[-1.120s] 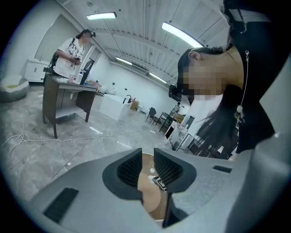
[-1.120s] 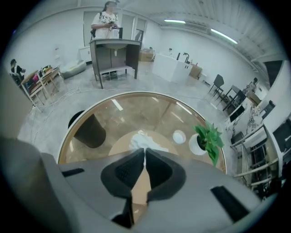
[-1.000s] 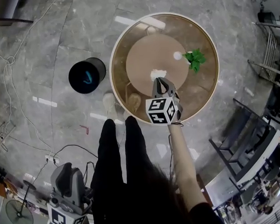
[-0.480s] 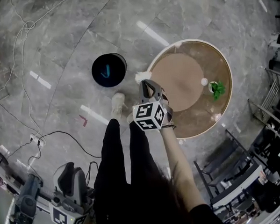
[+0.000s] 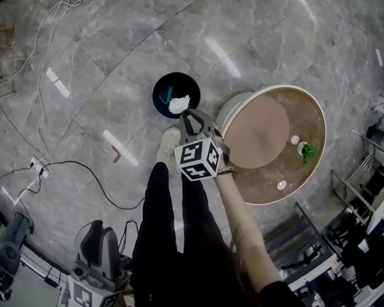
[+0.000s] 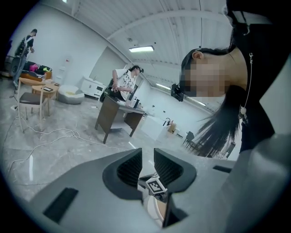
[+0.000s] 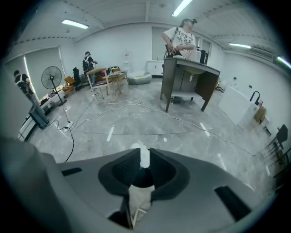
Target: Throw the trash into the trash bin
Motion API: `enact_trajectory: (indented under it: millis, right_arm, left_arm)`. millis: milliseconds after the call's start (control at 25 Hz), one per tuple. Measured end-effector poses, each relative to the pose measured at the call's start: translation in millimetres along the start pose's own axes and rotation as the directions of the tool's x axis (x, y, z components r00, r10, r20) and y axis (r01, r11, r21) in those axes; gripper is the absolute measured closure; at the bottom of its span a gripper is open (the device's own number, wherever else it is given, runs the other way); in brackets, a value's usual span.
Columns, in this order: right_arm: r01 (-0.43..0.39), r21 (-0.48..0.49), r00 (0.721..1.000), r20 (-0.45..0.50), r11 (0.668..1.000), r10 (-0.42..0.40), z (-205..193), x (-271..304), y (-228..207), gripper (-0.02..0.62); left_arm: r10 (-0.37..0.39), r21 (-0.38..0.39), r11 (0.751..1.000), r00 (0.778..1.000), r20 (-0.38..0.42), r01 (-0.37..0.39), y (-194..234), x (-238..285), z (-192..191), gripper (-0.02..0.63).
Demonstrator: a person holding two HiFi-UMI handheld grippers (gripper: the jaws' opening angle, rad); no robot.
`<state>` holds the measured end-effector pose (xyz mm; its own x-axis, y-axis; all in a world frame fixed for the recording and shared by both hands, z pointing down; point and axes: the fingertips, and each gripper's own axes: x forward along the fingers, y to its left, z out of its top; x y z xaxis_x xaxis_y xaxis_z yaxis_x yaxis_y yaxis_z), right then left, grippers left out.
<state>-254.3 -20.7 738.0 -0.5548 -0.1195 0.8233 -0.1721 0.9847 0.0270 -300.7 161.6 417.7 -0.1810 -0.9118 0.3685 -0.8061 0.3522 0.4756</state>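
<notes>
Over the black trash bin [image 5: 163, 93], just beside the round table [image 5: 261, 178]: holds the right gripper [image 5: 190, 116] tipped down, jaws opening, white trash wad [image 5: 179, 104] between their tips above the bin's mouth. Carries the left gripper [image 5: 96, 231] low beside the legs, jaws slightly apart, nothing between them.

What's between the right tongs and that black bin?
A white paper wad, at the tips of the opening right tongs, over the trash bin; head view shows it.
</notes>
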Motion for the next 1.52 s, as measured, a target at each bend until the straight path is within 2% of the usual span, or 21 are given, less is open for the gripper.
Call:
enact_trajectory:
  millis: [200, 320, 480, 560, 640, 760, 840, 960, 1080, 1160, 1280, 1360, 1520]
  right_arm:
    - [0.002, -0.013, 1.0, 0.005, 1.0, -0.002, 1.7, -4.3, 5.2, 0.525]
    - [0.049, 0.009, 0.998, 0.034, 0.999, -0.049, 2.4, -19.4, -7.6, 0.577]
    - [0.109, 0.127, 0.988, 0.095, 0.986, -0.121, 9.4, -63.8, -31.1, 0.591]
    - [0.148, 0.203, 0.975, 0.137, 0.968, -0.177, 15.1, -98.5, -45.1, 0.591]
    - [0.197, 0.286, 0.95, 0.182, 0.938, -0.255, 21.3, -139.5, -61.0, 0.592]
    - [0.264, 0.409, 0.893, 0.237, 0.873, -0.381, 24.8, -211.0, -84.4, 0.592]
    - [0.301, 0.481, 0.853, 0.249, 0.824, -0.458, 18.7, -262.6, -95.0, 0.592]
    - [0.336, 0.595, 0.779, 0.26, 0.73, -0.57, 6.1, -341.1, -105.2, 0.592]
    - [0.347, 0.695, 0.716, 0.237, 0.63, -0.657, -9.6, -413.5, -104.4, 0.594]
    - [0.367, 0.734, 0.675, 0.213, 0.571, -0.707, -19.3, -455.4, -99.1, 0.594]
    - [0.387, 0.783, 0.604, 0.184, 0.487, -0.776, -29.9, -508.9, -89.0, 0.594]
    - [0.388, 0.812, 0.565, 0.165, 0.436, -0.809, -35.9, -540.2, -79.5, 0.594]
    - [0.389, 0.841, 0.472, 0.168, 0.375, -0.866, -37.1, -590.1, -65.5, 0.594]
  left_arm:
    - [-0.001, -0.017, 1.0, 1.0, 0.013, 0.002, 1.7, -1.8, 1.3, 0.523]
    - [-0.035, 0.011, 0.999, 0.999, 0.003, 0.035, -3.4, 3.5, 1.6, 0.523]
    - [-0.112, 0.019, 0.994, 0.994, 0.012, 0.111, -21.7, 22.1, 14.7, 0.523]
    - [-0.167, 0.05, 0.985, 0.986, -0.006, 0.167, -33.2, 28.8, 18.4, 0.523]
    - [-0.238, 0.083, 0.967, 0.971, -0.026, 0.24, -47.3, 40.5, 25.1, 0.523]
    - [-0.358, 0.118, 0.925, 0.932, -0.05, 0.361, -85.6, 63.4, 39.1, 0.523]
    - [-0.429, 0.148, 0.888, 0.901, -0.071, 0.435, -118.3, 72.9, 44.6, 0.525]
    - [-0.513, 0.208, 0.821, 0.847, -0.141, 0.532, -159.7, 76.3, 41.9, 0.526]
    - [-0.593, 0.222, 0.754, 0.786, -0.174, 0.618, -208.7, 80.6, 50.1, 0.532]
    - [-0.627, 0.244, 0.715, 0.756, -0.189, 0.655, -236.9, 83.7, 56.4, 0.543]
    - [-0.649, 0.324, 0.65, 0.724, -0.234, 0.687, -264.3, 87.9, 60.4, 0.563]
    - [-0.672, 0.341, 0.615, 0.699, -0.246, 0.711, -283.8, 85.8, 65.9, 0.578]
    - [-0.722, 0.354, 0.551, 0.645, -0.251, 0.755, -323.9, 81.0, 79.5, 0.588]
